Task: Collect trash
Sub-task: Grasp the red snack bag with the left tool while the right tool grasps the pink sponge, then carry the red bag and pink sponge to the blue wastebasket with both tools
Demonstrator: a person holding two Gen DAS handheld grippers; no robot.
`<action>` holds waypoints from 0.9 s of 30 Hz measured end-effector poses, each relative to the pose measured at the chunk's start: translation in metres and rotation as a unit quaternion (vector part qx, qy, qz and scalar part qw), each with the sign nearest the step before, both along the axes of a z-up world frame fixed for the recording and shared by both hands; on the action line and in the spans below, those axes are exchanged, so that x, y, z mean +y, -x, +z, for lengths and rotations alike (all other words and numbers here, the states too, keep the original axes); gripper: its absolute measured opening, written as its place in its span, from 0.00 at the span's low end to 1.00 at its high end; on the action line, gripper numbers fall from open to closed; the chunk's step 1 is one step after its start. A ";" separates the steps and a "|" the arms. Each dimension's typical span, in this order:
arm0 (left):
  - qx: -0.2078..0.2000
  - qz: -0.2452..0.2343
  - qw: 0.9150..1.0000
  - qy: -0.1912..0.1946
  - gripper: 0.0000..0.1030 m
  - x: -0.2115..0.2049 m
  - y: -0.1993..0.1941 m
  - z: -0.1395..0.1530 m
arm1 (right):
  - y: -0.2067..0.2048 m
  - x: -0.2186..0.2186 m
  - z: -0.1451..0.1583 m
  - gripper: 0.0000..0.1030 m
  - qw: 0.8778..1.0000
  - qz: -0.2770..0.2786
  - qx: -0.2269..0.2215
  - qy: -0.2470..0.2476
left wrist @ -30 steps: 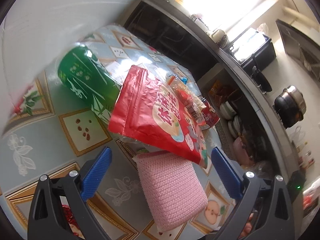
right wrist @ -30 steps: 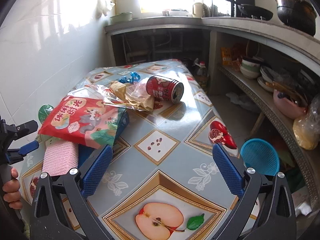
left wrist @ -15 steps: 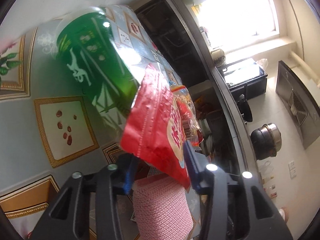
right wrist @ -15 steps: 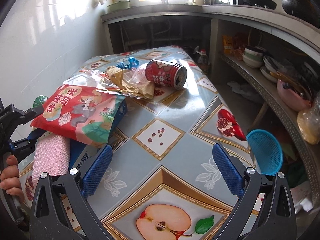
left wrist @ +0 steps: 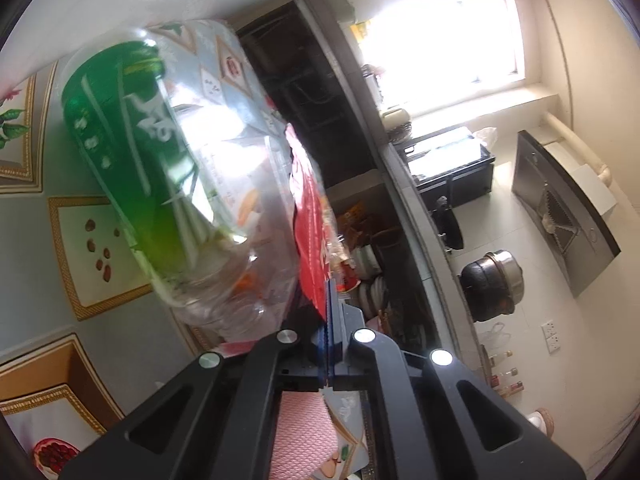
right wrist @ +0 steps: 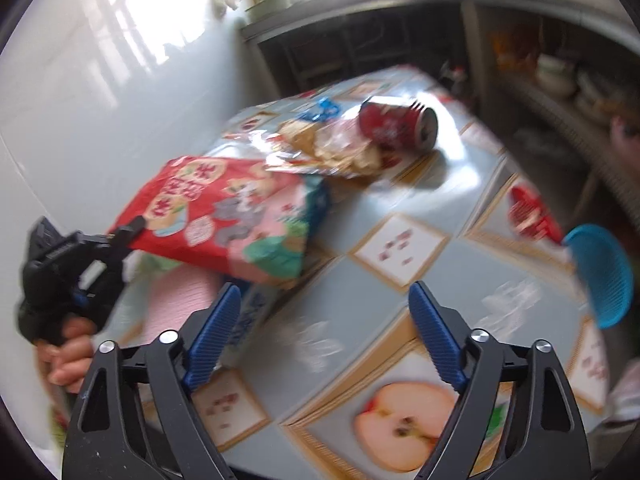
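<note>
A: In the left wrist view, our left claw [left wrist: 329,320] is clamped tight on the edge of the red snack bag [left wrist: 310,216], which we see almost edge-on between the blue pads. Just left of the bag lies a plastic bottle with a green label [left wrist: 136,168], on its side on the patterned desk [left wrist: 36,248]. A pink cloth [left wrist: 302,432] shows below the claw.

B: And beyond that, a black pot [left wrist: 490,288] on the kitchen counter, under a bright window [left wrist: 436,36].

A: In the right wrist view, we see the left claw [right wrist: 134,228] from the side, pinching the bag's near corner; the red snack bag [right wrist: 224,216] is lifted at that end, its far end lying over a blue box [right wrist: 256,308].

B: Our right claw [right wrist: 324,336] hangs above the desk [right wrist: 400,248] with its jaws closing and nothing between them. Farther back lie a crumpled clear wrapper [right wrist: 324,148] and a red can [right wrist: 396,126] on its side, touching. A hand [right wrist: 64,352] grips the left claw's handle, and a blue strainer [right wrist: 600,276] sits past the desk's right edge.
</note>
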State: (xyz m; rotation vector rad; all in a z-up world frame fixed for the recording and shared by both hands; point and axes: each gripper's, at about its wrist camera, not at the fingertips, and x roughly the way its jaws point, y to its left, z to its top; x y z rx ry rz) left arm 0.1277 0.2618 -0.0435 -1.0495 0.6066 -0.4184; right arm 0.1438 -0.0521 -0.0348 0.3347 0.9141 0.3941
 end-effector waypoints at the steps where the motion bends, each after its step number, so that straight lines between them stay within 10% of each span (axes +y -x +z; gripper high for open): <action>1: -0.009 -0.001 1.000 0.002 0.00 -0.001 0.001 0.004 | -0.003 0.000 -0.007 0.72 0.999 0.012 0.023 -0.039; 7: -0.052 -0.004 0.999 0.003 0.00 0.000 0.008 0.024 | -0.015 0.015 -0.044 0.71 0.972 0.065 0.129 -0.188; 12: -0.081 0.000 0.997 0.004 0.00 0.000 0.010 0.039 | -0.018 0.040 -0.054 0.70 0.968 0.090 0.155 -0.178; 20: -0.110 0.005 0.994 0.004 0.00 0.013 0.020 0.047 | -0.012 0.065 -0.065 0.31 0.952 0.114 0.187 -0.215; 27: -0.129 0.012 0.992 0.003 0.00 0.015 0.027 0.059 | 0.003 0.063 -0.070 0.26 0.943 0.111 0.199 -0.242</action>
